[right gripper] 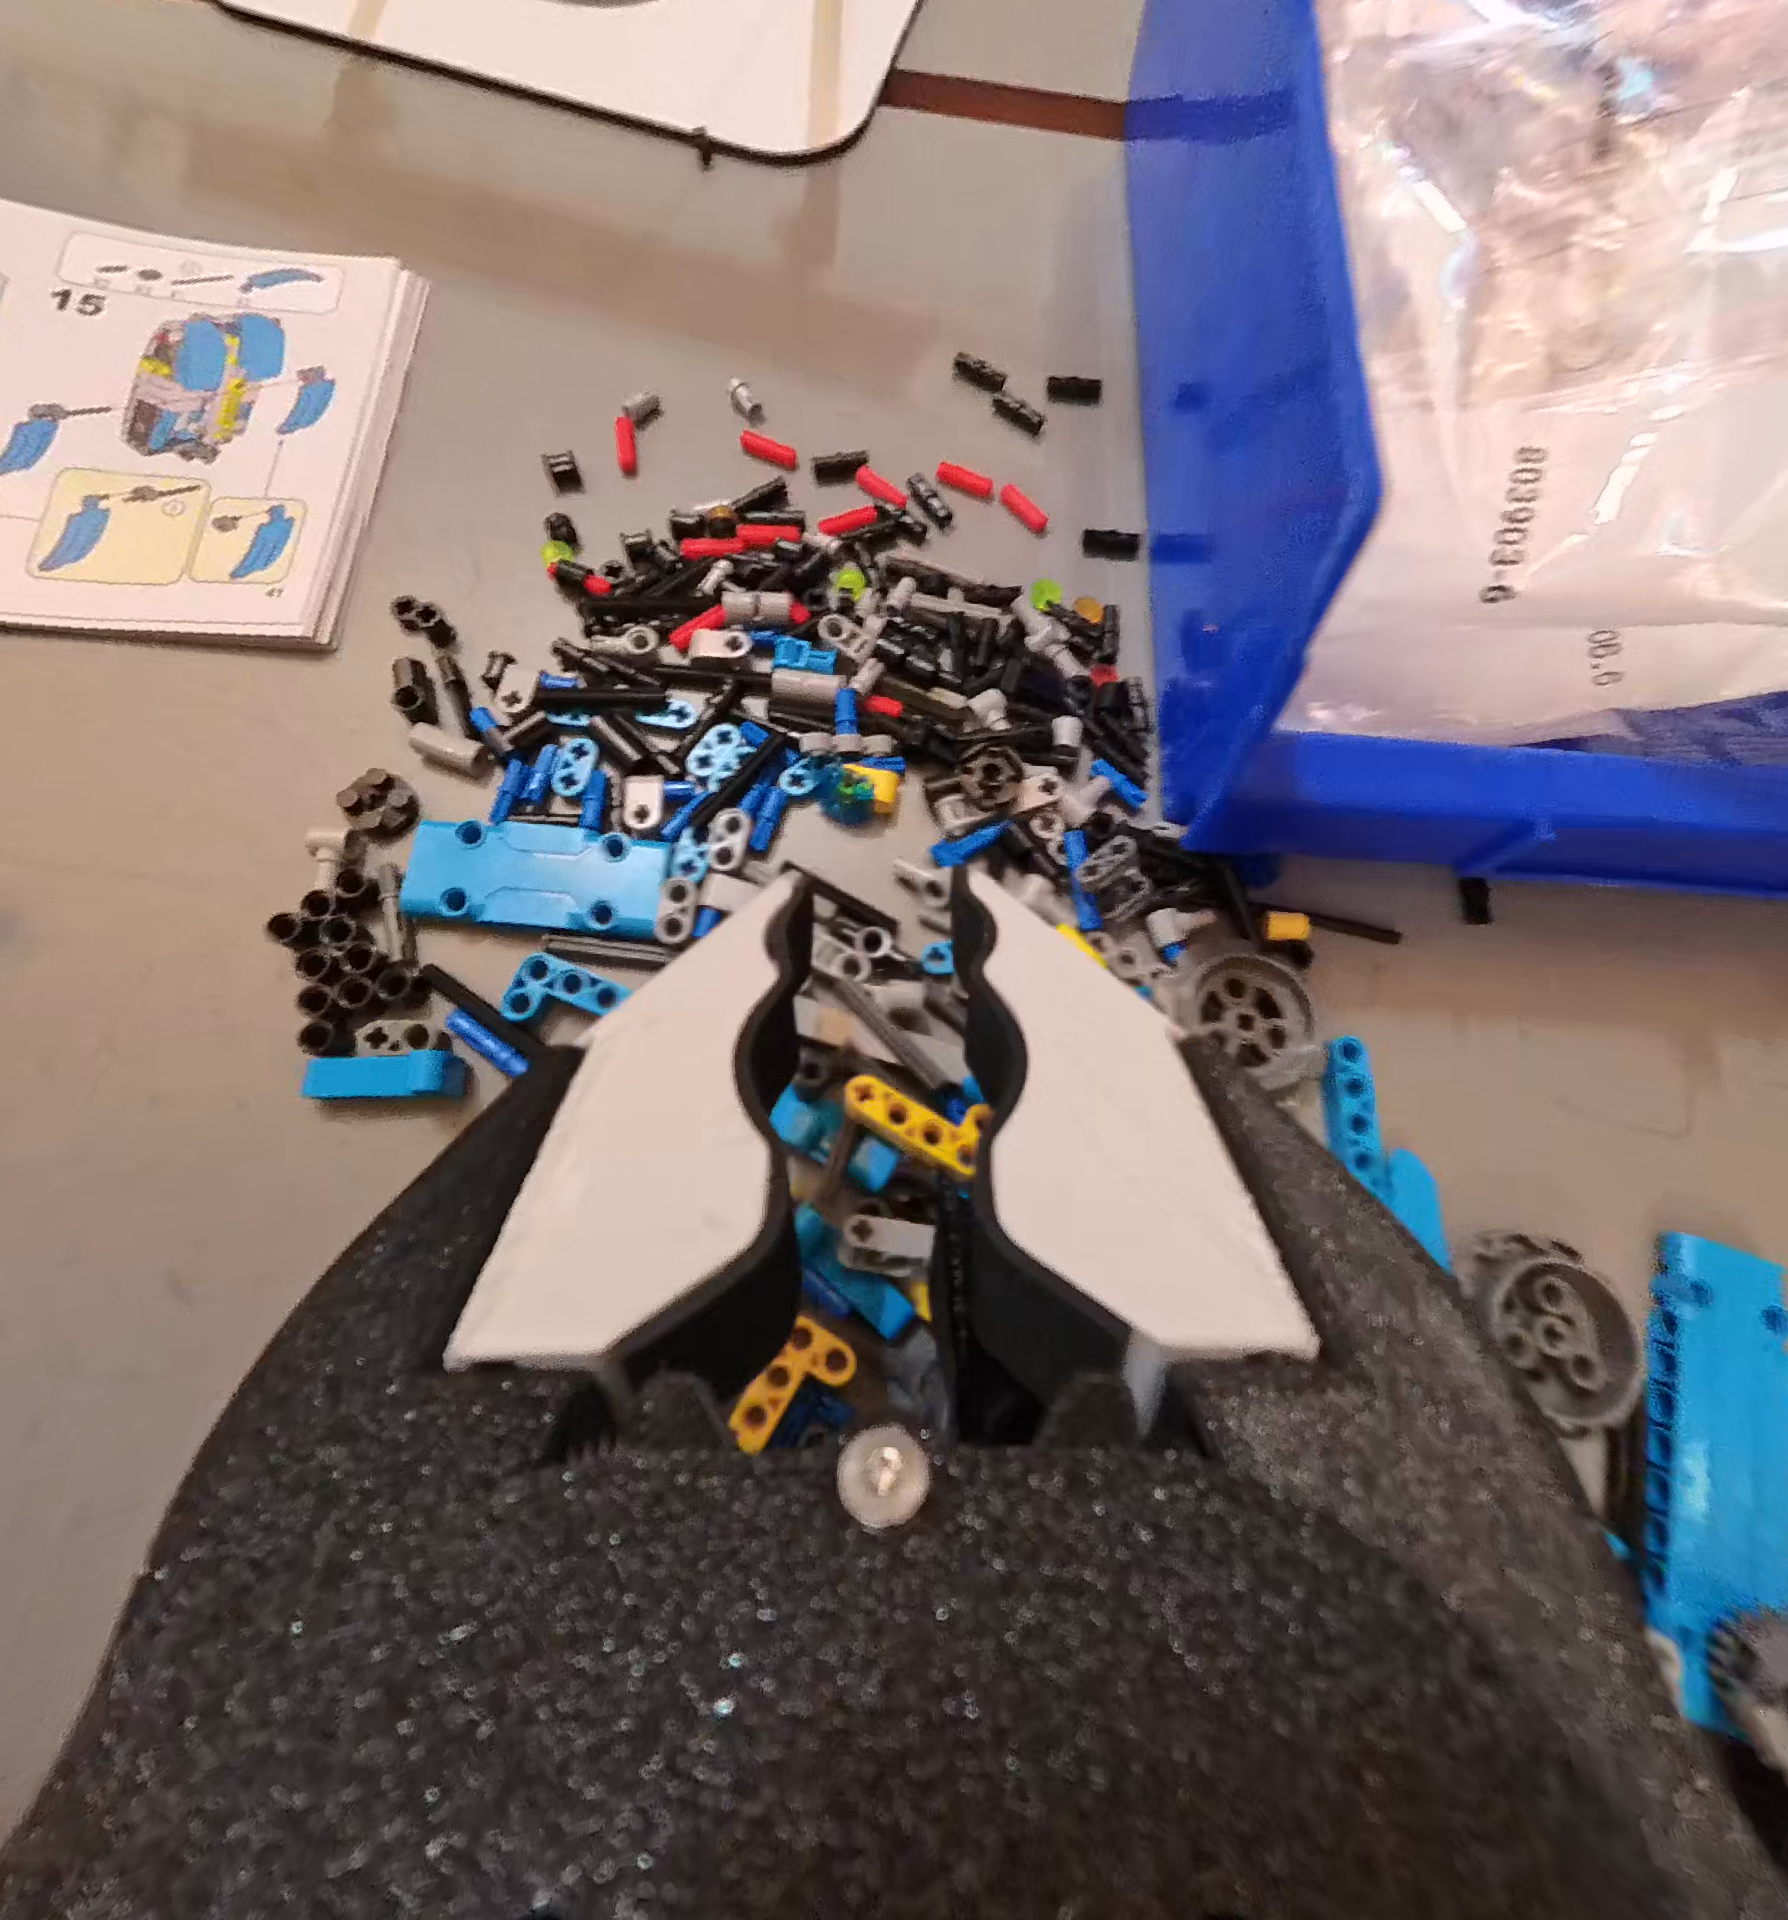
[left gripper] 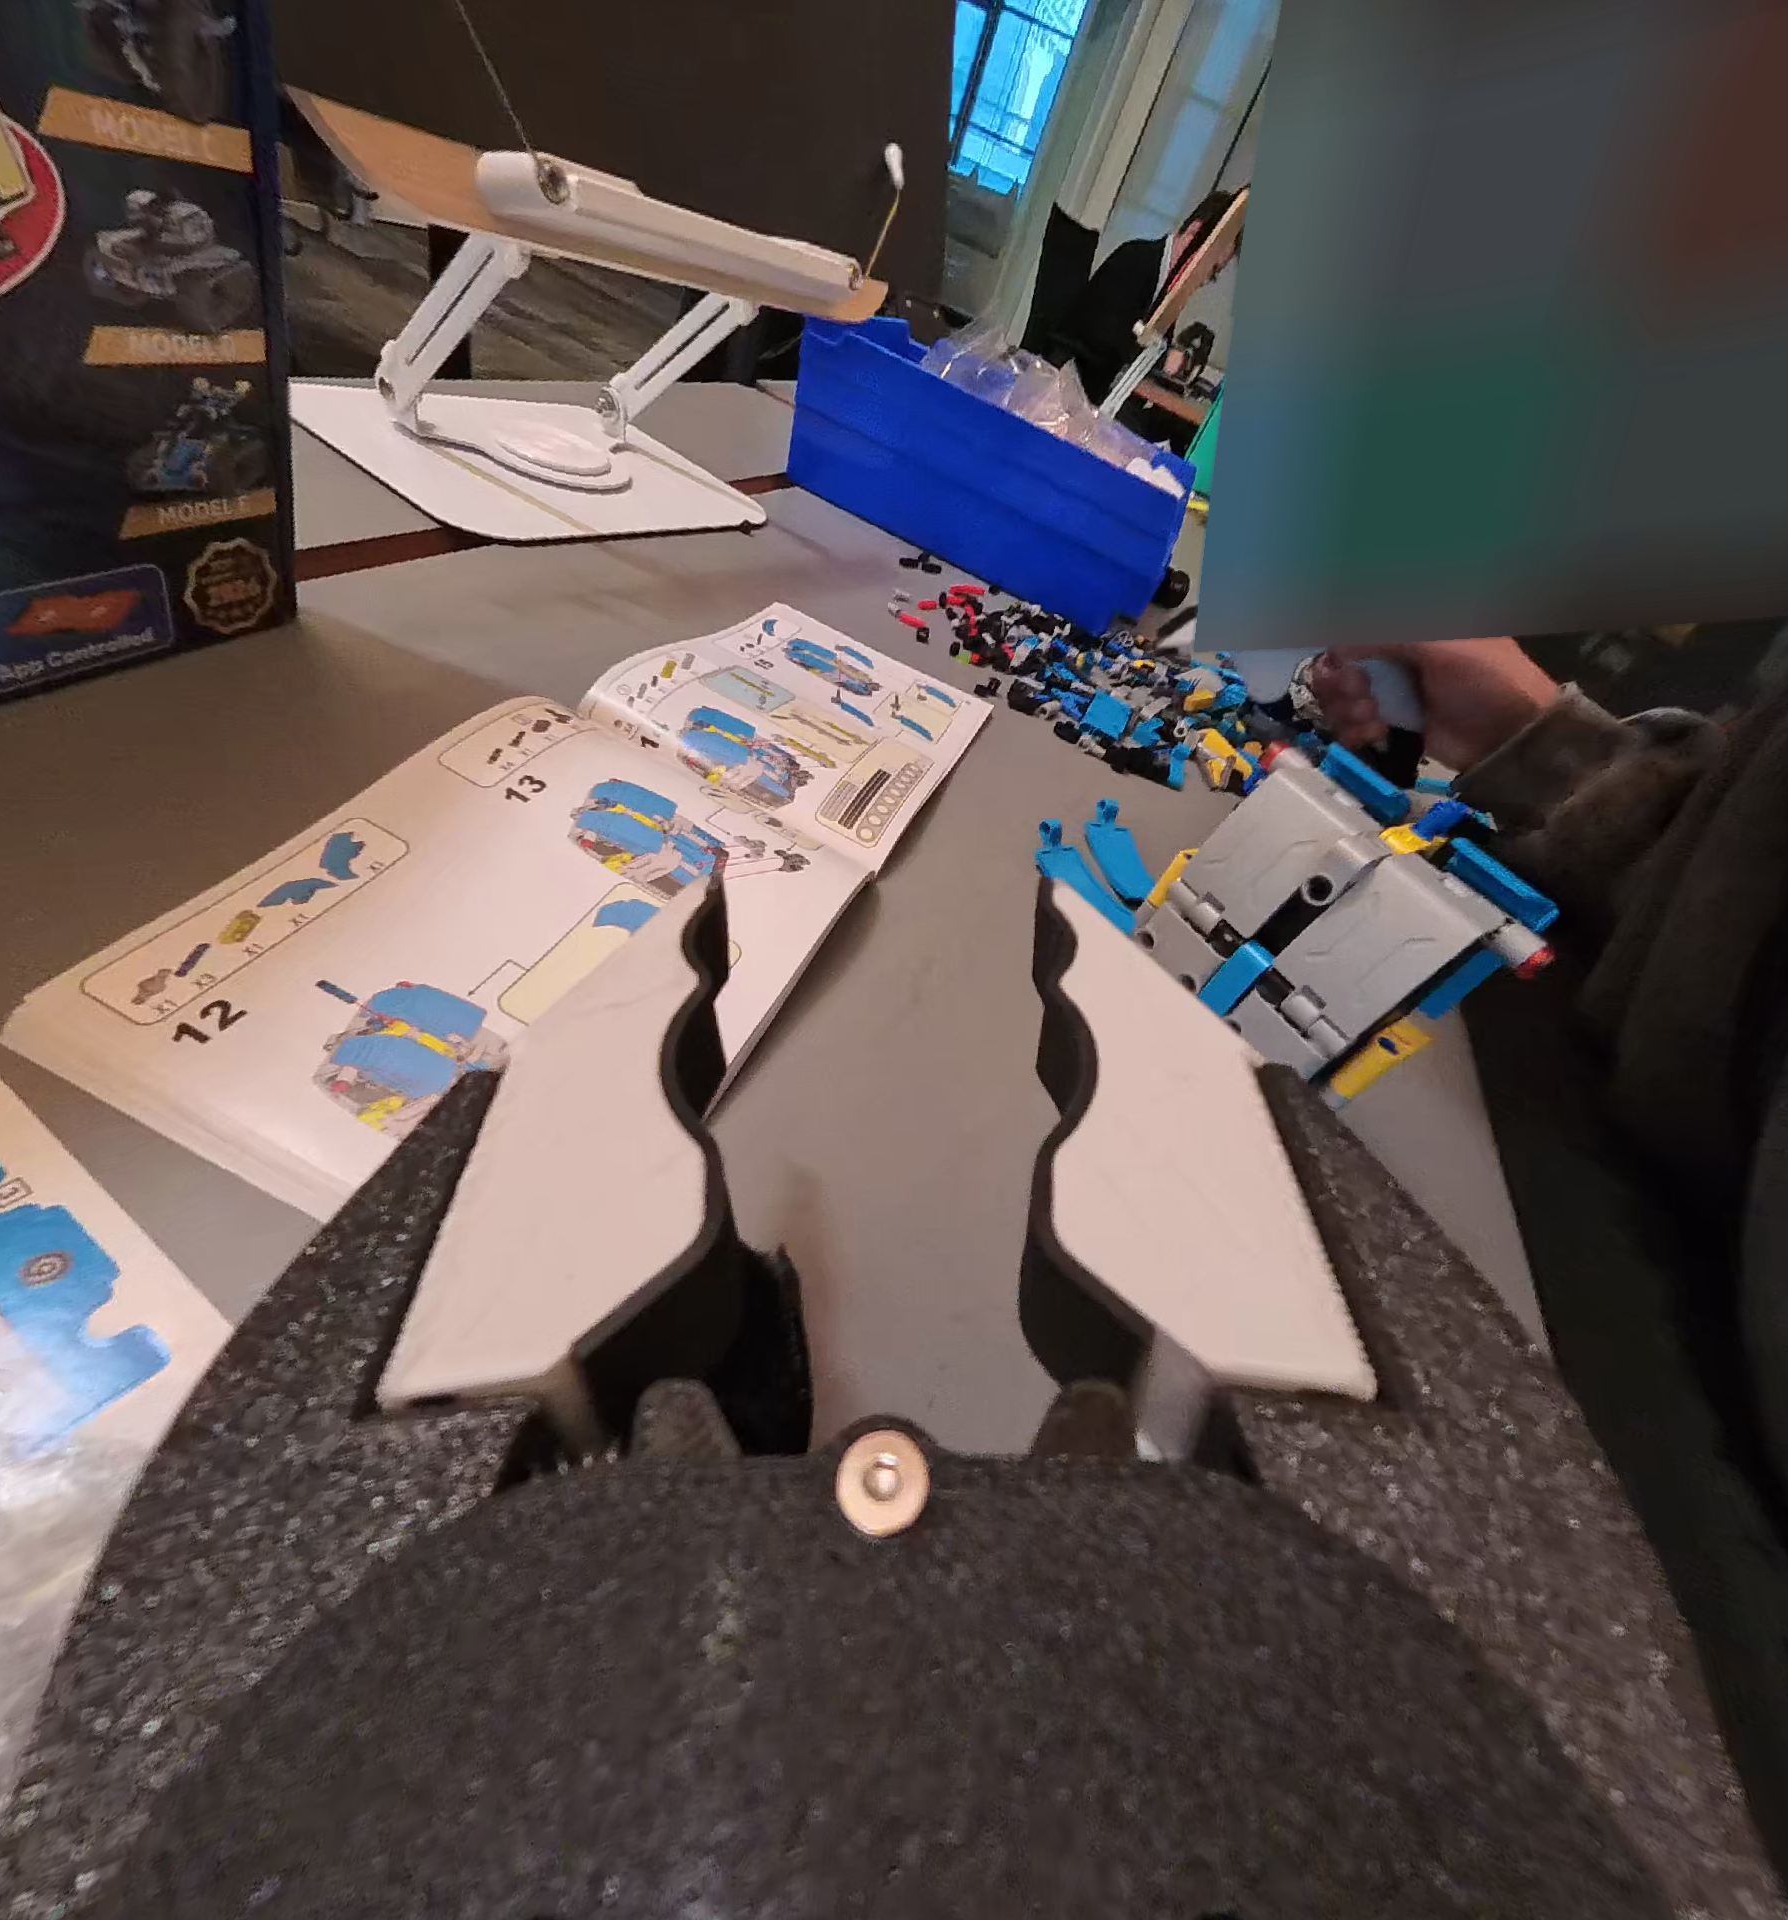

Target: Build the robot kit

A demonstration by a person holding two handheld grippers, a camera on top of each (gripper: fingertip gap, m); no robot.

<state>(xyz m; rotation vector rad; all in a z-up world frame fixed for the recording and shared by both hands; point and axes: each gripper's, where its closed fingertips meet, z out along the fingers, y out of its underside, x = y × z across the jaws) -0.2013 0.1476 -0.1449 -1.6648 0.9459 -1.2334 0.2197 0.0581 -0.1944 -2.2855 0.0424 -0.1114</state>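
Left gripper (left gripper: pixel 879 894) empty above table (left gripper: pixel 900 1039); right gripper (right gripper: pixel 879 894) over loose bricks (right gripper: pixel 817 675).

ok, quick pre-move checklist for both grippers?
1. Left gripper open, empty: ok.
2. Left gripper over bare grey table, beside open instruction booklet: ok.
3. Right gripper open above pile of small plastic building pieces: ok.
4. Right gripper holding a piece: cannot tell.
5. Blue plastic bin clear of right gripper: ok.
6. Grey and blue part-built model apart from left gripper: ok.

Printed booklet (left gripper: pixel 516 883), box (left gripper: pixel 111 343), bag (right gripper: pixel 1596 416)
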